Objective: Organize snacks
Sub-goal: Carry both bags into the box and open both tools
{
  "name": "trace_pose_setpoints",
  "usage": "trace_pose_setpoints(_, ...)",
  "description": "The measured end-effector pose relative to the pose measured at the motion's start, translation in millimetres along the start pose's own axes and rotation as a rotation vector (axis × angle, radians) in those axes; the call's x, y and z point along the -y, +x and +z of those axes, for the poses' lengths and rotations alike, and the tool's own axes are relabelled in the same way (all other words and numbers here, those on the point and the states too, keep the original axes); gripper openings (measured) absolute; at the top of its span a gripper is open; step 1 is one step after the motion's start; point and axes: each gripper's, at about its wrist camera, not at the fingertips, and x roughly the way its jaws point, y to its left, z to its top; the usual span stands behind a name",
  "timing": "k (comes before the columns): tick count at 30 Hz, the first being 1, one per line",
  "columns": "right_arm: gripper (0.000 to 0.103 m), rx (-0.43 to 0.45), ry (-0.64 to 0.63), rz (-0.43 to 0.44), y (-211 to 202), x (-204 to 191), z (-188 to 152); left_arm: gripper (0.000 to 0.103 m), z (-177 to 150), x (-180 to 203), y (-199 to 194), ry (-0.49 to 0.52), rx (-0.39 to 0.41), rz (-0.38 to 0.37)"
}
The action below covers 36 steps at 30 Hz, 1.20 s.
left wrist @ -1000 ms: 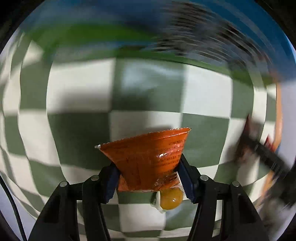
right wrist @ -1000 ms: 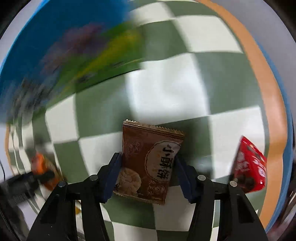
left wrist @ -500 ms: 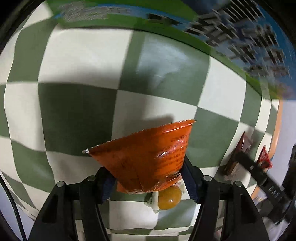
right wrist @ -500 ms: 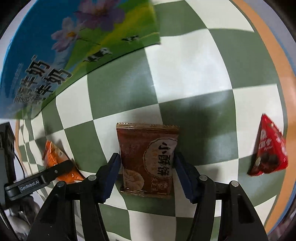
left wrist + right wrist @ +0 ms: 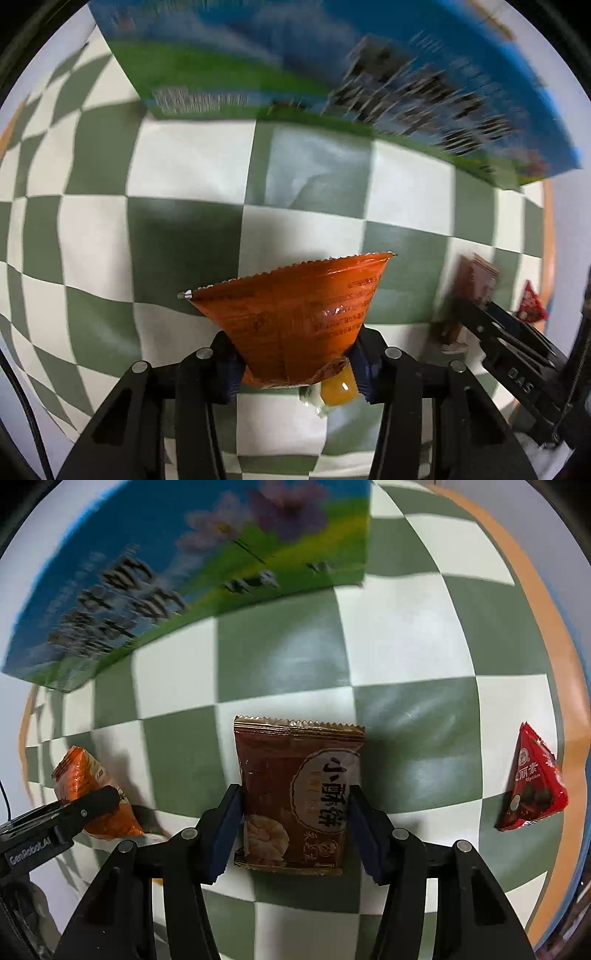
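Left tool (image 5: 295, 369) closing, pinching orange packet (image 5: 295, 314). Right tool (image 5: 295, 830) closing on brown biscuit packet (image 5: 295, 797). Both over checkered desk (image 5: 406, 646). Blue-green box (image 5: 166, 572) at 11 o'clock, red pouch (image 5: 532, 782) at 3.

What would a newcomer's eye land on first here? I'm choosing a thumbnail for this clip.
Probably the shiny orange foil snack packet pinched in the left hand-held gripper, whose jaws are closing on it. Next, the brown biscuit packet between the closing jaws of the right hand-held gripper. Behind both, a big blue-and-green printed carton stands on the green-and-white checked tablecloth.
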Motion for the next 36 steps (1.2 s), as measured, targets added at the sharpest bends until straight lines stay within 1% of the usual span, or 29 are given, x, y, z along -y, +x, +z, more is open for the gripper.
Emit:
trace_pose_setpoints(2, 0.059, 0.027, -0.014, 0.032, -17.1, -4.4, -0.3, 0.044, -1.2, 7.2, -24.4, 0.016, 0.027, -0.033)
trace_pose_setpoints(3, 0.059, 0.037, -0.02, 0.045, -34.7, 6.5, -9.4, 0.044, -0.2, 11.8, -40.4, 0.028, 0.051, -0.049)
trace_pose_setpoints(4, 0.059, 0.051, -0.027, 0.067, -45.8, 3.0, -8.4, 0.044, 0.9, 15.7, -51.0, 0.038, 0.067, -0.059)
trace_pose_setpoints(6, 0.059, 0.08, -0.041, 0.118, -71.6, -0.7, -5.0, 0.044, 8.4, 25.6, -79.8, 0.056, 0.107, -0.102)
trace_pose_setpoints(9, 0.059, 0.133, -0.075, 0.178, -120.7, -11.1, 17.1, 0.044, 31.5, 42.0, -116.4, 0.085, 0.148, -0.157)
trace_pose_setpoints(11, 0.059, 0.17, -0.095, 0.218, -149.8, -15.3, 38.2, 0.044, 54.3, 43.0, -131.3, 0.092, 0.165, -0.195)
trace_pose_setpoints(13, 0.059, 0.199, -0.115, 0.229, -160.2, -47.2, 61.0, 0.045, 77.6, 38.3, -148.1, 0.113, 0.18, -0.188)
trace_pose_setpoints(14, 0.059, 0.209, -0.124, 0.221, -165.4, -50.1, 74.2, 0.045, 91.3, 38.8, -153.3, 0.121, 0.18, -0.182)
trace_pose_setpoints(16, 0.059, 0.229, -0.141, 0.202, -158.1, -75.3, 98.9, 0.045, 125.3, 39.2, -153.4, 0.117, 0.166, -0.181)
trace_pose_setpoints(17, 0.059, 0.232, -0.149, 0.18, -155.6, -78.9, 117.4, 0.045, 135.8, 37.0, -153.3, 0.119, 0.149, -0.175)
trace_pose_setpoints(18, 0.059, 0.227, -0.149, 0.172, -151.2, -86.7, 132.5, 0.045, 153.8, 37.0, -146.2, 0.111, 0.125, -0.167)
trace_pose_setpoints(19, 0.059, 0.213, -0.149, 0.162, -142.0, -91.2, 149.4, 0.045, 169.1, 34.6, -139.8, 0.102, 0.107, -0.16)
trace_pose_setpoints(20, 0.059, 0.196, -0.151, 0.154, -132.1, -96.0, 163.3, 0.045, 175.6, 31.6, -131.2, 0.102, 0.091, -0.153)
trace_pose_setpoints(22, 0.059, 0.167, -0.162, 0.12, -116.3, -100.1, 184.6, 0.045, 199.6, 30.9, -115.3, 0.098, 0.052, -0.138)
trace_pose_setpoints(25, 0.059, 0.119, -0.17, 0.083, -90.5, -102.8, 206.8, 0.045, 228.4, 31.2, -89.3, 0.095, -0.013, -0.119)
trace_pose_setpoints(28, 0.059, 0.076, -0.175, 0.054, -70.3, -105.2, 221.6, 0.045, 240.6, 32.3, -71.3, 0.103, -0.053, -0.104)
trace_pose_setpoints(31, 0.059, 0.048, -0.169, 0.044, -52.1, -103.9, 228.2, 0.045, 249.0, 31.0, -53.7, 0.101, -0.098, -0.114)
trace_pose_setpoints(34, 0.06, 0.02, -0.161, 0.043, -36.0, -101.9, 235.6, 0.046, 251.6, 28.8, -42.4, 0.093, -0.113, -0.109)
trace_pose_setpoints(35, 0.062, 0.0, -0.156, 0.039, -29.7, -101.2, 238.0, 0.046, 252.5, 27.3, -38.8, 0.087, -0.116, -0.102)
trace_pose_setpoints(36, 0.069, -0.019, -0.152, 0.033, -25.1, -100.7, 239.7, 0.047, 252.5, 25.7, -36.3, 0.08, -0.12, -0.093)
